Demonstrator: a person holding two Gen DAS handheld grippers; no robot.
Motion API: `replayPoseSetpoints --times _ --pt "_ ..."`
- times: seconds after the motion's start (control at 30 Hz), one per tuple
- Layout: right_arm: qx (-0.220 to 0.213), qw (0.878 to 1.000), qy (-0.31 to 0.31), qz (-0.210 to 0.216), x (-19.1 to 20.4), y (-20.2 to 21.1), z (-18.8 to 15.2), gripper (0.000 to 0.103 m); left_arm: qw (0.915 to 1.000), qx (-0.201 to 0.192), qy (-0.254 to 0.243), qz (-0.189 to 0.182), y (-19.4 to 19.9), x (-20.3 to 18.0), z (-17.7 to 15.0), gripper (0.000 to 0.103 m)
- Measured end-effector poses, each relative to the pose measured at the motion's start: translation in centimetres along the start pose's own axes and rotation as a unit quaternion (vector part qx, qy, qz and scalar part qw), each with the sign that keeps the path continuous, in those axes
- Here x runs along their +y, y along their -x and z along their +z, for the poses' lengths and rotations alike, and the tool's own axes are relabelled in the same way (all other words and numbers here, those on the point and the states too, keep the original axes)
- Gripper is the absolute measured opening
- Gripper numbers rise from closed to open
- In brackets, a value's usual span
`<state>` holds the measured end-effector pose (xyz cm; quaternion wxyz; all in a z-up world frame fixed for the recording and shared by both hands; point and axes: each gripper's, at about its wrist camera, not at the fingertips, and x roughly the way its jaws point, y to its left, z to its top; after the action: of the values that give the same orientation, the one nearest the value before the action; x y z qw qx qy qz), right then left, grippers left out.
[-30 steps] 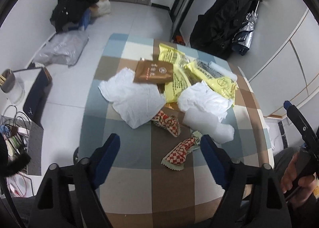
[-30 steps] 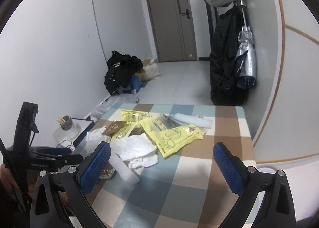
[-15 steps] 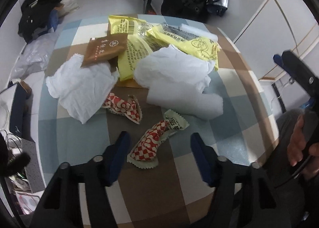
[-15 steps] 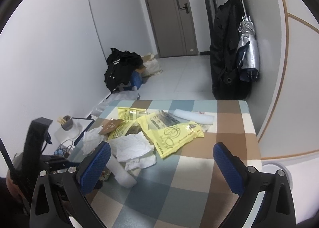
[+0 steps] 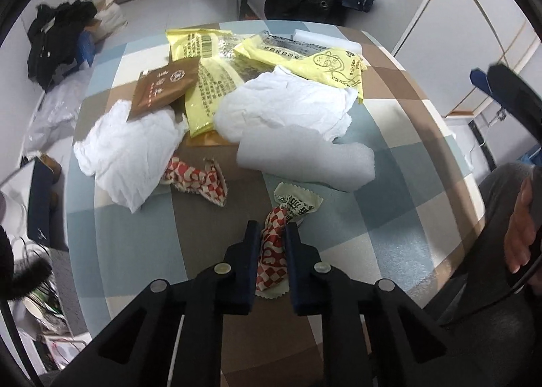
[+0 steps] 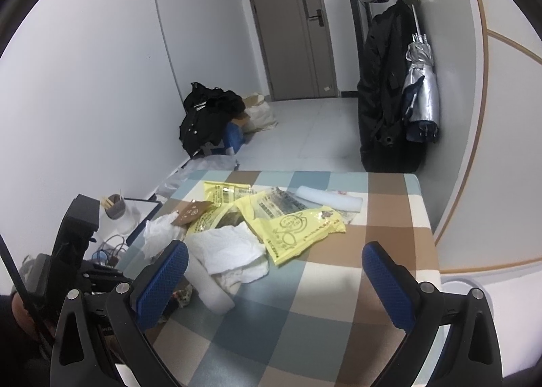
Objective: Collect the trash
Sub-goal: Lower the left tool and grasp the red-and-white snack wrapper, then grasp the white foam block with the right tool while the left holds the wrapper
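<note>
Trash lies on a checkered table (image 5: 142, 251). My left gripper (image 5: 272, 234) is shut on a red-and-white checkered wrapper (image 5: 271, 258) at the near side. A second checkered wrapper (image 5: 193, 178) lies to its left. Behind them are crumpled white tissues (image 5: 128, 150) (image 5: 288, 106), a white foam sheet (image 5: 305, 156), a brown packet (image 5: 162, 89) and yellow bags (image 5: 325, 62). My right gripper (image 6: 274, 265) is open and empty above the table, with the tissue (image 6: 227, 248) and a yellow bag (image 6: 294, 224) ahead of it.
A black coat and umbrella (image 6: 389, 99) hang at the table's far end by the wall. Black clothes and bags (image 6: 210, 116) lie on the floor to the left. A cup and cables (image 6: 115, 214) stand left of the table. The right hand (image 5: 521, 217) shows at the table's right edge.
My left gripper moved down and forward to the near checkered wrapper and shut on it. The right gripper stayed open and drifted slightly.
</note>
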<state>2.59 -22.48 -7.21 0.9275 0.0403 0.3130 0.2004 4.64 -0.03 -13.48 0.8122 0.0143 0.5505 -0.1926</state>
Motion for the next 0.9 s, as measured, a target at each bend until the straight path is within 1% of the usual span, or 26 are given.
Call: replayPoseSetpoints --times 0.1,0.2,0.27,0.33,0.43,0.57,0.7,0.87,0.9 --pt "0.003 1.0 0.004 0.0 0.4 0.3 -0.2 0.102 0.9995 -0.003 0.023 -0.019 0.3 0.5 -0.2 0.01" --pt "0.013 1.0 0.003 0.003 0.6 0.4 -0.4 0.099 0.9986 -0.016 0.035 -0.037 1.4 0.9 -0.4 0.01" --pt "0.026 1.0 0.005 0.006 0.9 0.3 -0.5 0.095 0.9971 -0.029 0.044 -0.055 2.4 1.3 -0.6 0.01" --pt "0.045 0.999 0.008 0.011 1.2 -0.2 -0.6 0.089 0.9953 -0.042 0.056 -0.067 3.1 1.6 -0.7 0.01" --pt "0.072 0.997 0.012 0.025 2.0 -1.2 -0.8 0.082 0.9905 -0.066 0.084 -0.087 4.4 2.8 -0.8 0.01" --pt "0.093 0.994 0.037 0.038 3.6 -2.5 -1.1 0.082 0.9825 -0.11 0.112 -0.1 6.0 3.8 -0.6 0.01" --pt "0.12 0.988 0.081 0.048 5.7 -4.5 -1.3 0.081 0.9737 -0.144 0.138 -0.11 7.1 4.9 -0.5 0.01" --pt "0.15 0.98 0.122 0.053 7.5 -7.2 -1.7 0.068 0.9654 -0.17 0.157 -0.12 7.8 6.3 -0.4 0.01" --pt "0.159 0.977 0.128 0.053 7.8 -7.8 -1.9 0.062 0.964 -0.173 0.161 -0.122 7.9 6.6 -0.4 0.01"
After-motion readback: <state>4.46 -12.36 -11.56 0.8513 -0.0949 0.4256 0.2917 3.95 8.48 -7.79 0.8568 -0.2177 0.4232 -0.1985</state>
